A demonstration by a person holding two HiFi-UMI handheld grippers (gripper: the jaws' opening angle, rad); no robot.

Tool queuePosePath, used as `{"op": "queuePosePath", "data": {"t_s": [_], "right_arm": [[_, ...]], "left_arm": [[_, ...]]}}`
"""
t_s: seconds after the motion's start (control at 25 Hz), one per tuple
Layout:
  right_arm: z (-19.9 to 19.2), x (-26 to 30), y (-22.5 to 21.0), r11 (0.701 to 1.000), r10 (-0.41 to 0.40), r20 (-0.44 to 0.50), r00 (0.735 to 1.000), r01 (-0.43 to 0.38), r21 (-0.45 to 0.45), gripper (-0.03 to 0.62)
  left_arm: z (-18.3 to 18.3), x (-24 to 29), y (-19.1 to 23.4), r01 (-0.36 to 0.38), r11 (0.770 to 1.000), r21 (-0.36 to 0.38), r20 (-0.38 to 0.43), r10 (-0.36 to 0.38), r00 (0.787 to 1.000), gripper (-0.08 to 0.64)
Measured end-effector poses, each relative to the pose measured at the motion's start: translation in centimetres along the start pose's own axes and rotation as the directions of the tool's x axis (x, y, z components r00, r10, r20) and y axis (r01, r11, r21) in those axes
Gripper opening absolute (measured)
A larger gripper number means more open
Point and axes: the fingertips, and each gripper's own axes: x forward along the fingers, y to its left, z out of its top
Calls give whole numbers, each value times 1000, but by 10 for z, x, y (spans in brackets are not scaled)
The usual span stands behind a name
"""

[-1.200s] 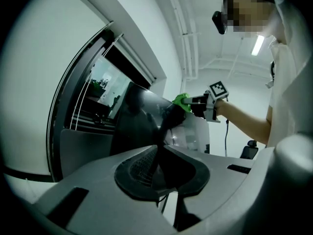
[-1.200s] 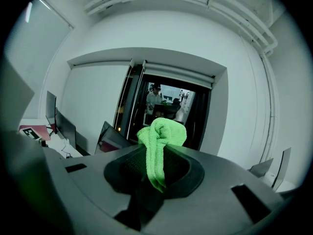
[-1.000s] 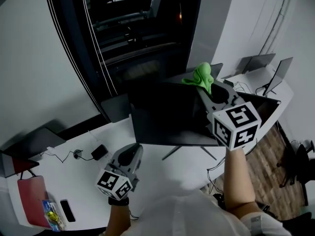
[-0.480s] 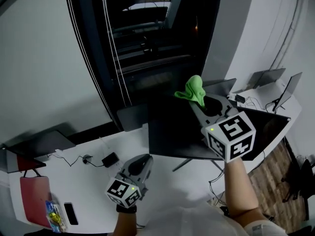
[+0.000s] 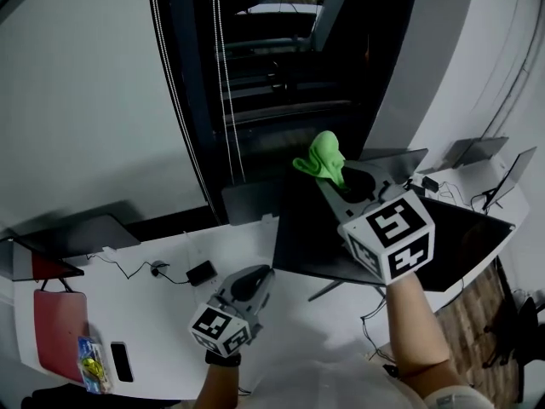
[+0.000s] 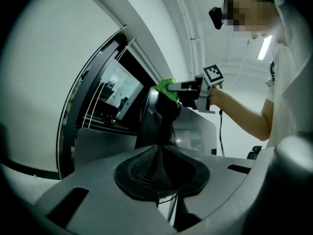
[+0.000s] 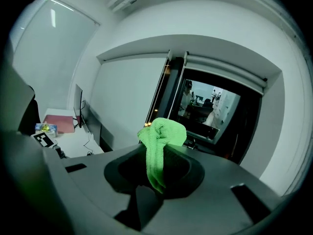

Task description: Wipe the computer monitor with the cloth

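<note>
My right gripper (image 5: 334, 175) is raised over the top edge of the dark monitor (image 5: 464, 244), near its left end. It is shut on a bright green cloth (image 5: 322, 156), which bunches up above the jaws. In the right gripper view the cloth (image 7: 161, 137) hangs down between the closed pads of that gripper (image 7: 157, 173). My left gripper (image 5: 249, 279) is low over the white desk (image 5: 153, 313) in front of the monitor, shut with nothing in it. The left gripper view looks past that gripper (image 6: 157, 166) at the monitor's edge (image 6: 149, 124), the cloth (image 6: 166, 86) and the right gripper (image 6: 193, 89).
A dark window with blind cords (image 5: 255, 83) rises behind the desk. On the desk lie a power brick (image 5: 202, 273) with cables, a phone (image 5: 121, 362) and a red bag (image 5: 58, 343). More screens (image 5: 477, 152) stand at the far right.
The right gripper has carried the cloth along the monitor's top edge toward its left end. The head view has tilted up. The left gripper stays low and shut.
</note>
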Motion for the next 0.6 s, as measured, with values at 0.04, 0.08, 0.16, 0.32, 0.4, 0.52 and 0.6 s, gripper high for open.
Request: {"op": "queuePosePath", "data": {"t_s": [0.04,0.08,0.16,0.32,0.4,0.52,0.6], "right_arm": [[2,4,3,1000,10,-3,1000,-10,-6,69],[4,8,6,1000,19,-6,1000,-19,-12,69],[8,15,11,999,32,-9,999,-33,-22,69],[12,25,17,998,51,-11,999,-51,-32,69],[13,27,19,998,59,-13,998,-60,-34,69],[15,30,21,997,67,-17,998,-68,-35,69],[16,31,22,997,70,-19,997,-71,-40,69]], "left_arm": [[0,-1,2,-3,1000,-1,1,3,1000,46],[0,-2,4,-6,1000,-1,2,6,1000,46],[1,-4,9,-14,1000,1,5,14,1000,46],[2,1,24,-34,999,14,9,33,999,46],[2,6,33,-39,999,22,7,39,999,46],[3,15,44,-45,998,43,1,45,999,46],[2,21,50,-40,998,55,-9,40,999,46]]}}
